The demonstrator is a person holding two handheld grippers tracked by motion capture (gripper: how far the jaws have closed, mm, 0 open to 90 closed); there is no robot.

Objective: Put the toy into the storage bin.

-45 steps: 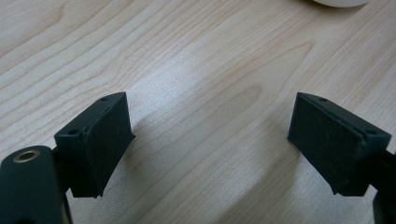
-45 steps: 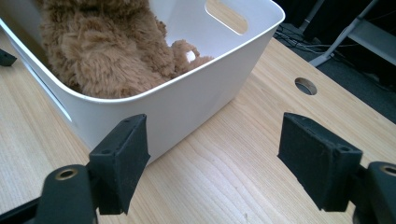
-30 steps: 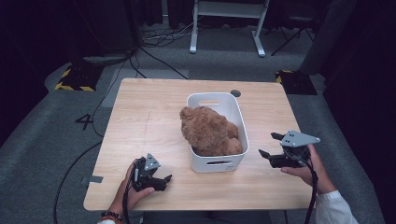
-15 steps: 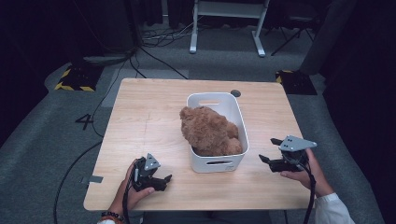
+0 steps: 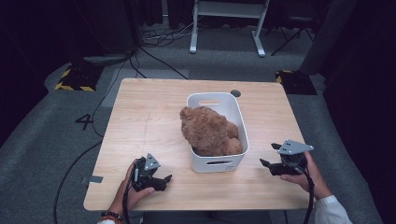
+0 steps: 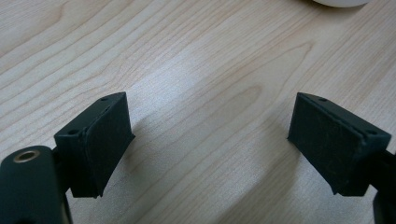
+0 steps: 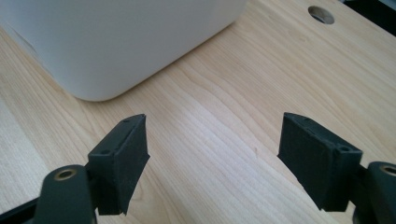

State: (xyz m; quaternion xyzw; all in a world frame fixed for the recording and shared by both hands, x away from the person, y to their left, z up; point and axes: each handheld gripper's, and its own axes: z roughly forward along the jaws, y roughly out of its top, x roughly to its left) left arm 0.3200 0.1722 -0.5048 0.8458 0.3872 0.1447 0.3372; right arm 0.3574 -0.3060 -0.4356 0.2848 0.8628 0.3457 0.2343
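One wooden surface (image 5: 140,121), light grain. One white bin (image 5: 233,112) sitting mid-surface, closer to right edge. One brown teddy bear (image 5: 210,130) stuffed inside bin. Two grippers: left gripper (image 5: 163,179) near front-left corner, jaws wide open, empty; right gripper (image 5: 268,156) near front-right corner, jaws open, empty too.

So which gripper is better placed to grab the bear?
Probably the right gripper: open, jaws aimed at the bin holding the bear. The left gripper sits farther off.
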